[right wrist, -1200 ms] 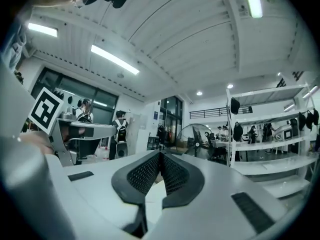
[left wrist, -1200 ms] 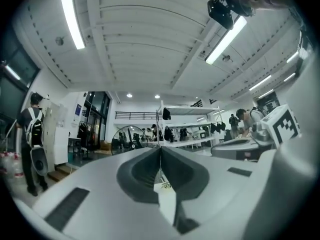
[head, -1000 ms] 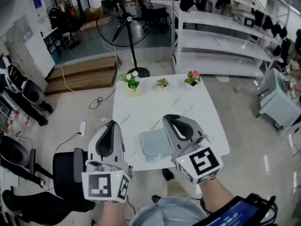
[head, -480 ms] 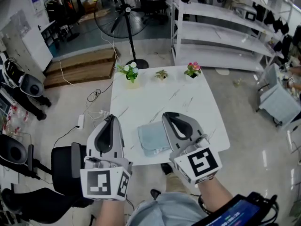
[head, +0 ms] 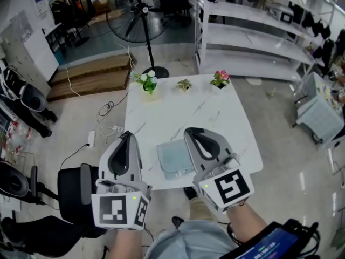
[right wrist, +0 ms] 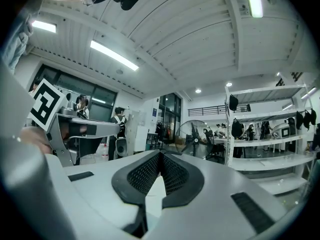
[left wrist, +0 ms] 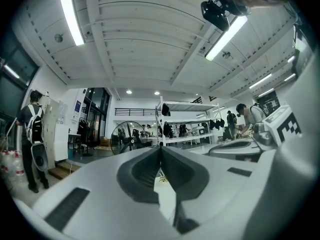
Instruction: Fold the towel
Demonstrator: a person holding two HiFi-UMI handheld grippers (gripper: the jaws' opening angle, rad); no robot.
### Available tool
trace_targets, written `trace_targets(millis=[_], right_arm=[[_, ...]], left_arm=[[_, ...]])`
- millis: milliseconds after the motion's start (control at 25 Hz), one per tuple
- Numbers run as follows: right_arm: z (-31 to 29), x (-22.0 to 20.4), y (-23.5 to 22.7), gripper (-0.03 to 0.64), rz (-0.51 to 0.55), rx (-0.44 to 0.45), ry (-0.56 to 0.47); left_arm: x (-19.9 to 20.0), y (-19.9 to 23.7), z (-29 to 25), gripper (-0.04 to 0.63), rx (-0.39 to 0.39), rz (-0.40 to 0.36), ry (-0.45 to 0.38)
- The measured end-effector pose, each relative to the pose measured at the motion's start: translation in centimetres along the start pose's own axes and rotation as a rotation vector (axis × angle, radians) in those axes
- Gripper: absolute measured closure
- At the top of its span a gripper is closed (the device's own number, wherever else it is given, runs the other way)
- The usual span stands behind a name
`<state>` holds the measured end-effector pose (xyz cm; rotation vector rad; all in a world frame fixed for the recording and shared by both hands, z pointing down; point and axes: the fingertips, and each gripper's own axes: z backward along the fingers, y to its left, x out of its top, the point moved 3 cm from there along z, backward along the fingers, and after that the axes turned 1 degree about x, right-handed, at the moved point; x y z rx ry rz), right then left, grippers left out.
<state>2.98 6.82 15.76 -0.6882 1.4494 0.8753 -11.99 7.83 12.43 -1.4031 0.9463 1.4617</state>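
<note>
On the near edge of the white marbled counter point(head: 178, 115) lay the towel point(head: 170, 158), a pale blue-grey cloth gathered into a roughly rectangular, layered shape, its right side hidden behind the right claw point(head: 190, 130) in the head view. That claw was closed with nothing between its jaws; its own view showed the two textured pads pressed together along a single seam. The left claw point(head: 127, 134) was just left of the towel, over the counter's near left corner as the head view framed it, and was likewise closed and empty, with its dark pads meeting in a line. Neither claw could be seen touching the cloth. Each claw carried a cube with black-and-white square markers at its rear, close to the person's hands. Along the far edge of the counter stood three small potted plants: a white-flowered one point(head: 149, 83) at the left, a small green one point(head: 184, 84) in the middle, and a pink-flowered one point(head: 220, 79) at the right. Beyond the counter a black pedestal fan point(head: 137, 21) stood on the floor, with white shelving point(head: 253, 43) to its right and low wooden steps point(head: 89, 77) to its left. A black office chair point(head: 75, 190) sat beside the counter's left side.
</note>
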Motion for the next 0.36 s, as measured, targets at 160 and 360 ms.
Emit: trace_targets(millis=[160, 360], right_arm=[[-0.1, 0.21, 0.05, 0.601, 0.002, -0.001, -0.006], [-0.16, 0.39, 0.19, 0.601, 0.004, 0.003, -0.009]], left_arm=[[0.12, 0.03, 0.04, 0.588, 0.001, -0.005, -0.002], [0.21, 0.06, 0.12, 0.587, 0.003, -0.008, -0.002]])
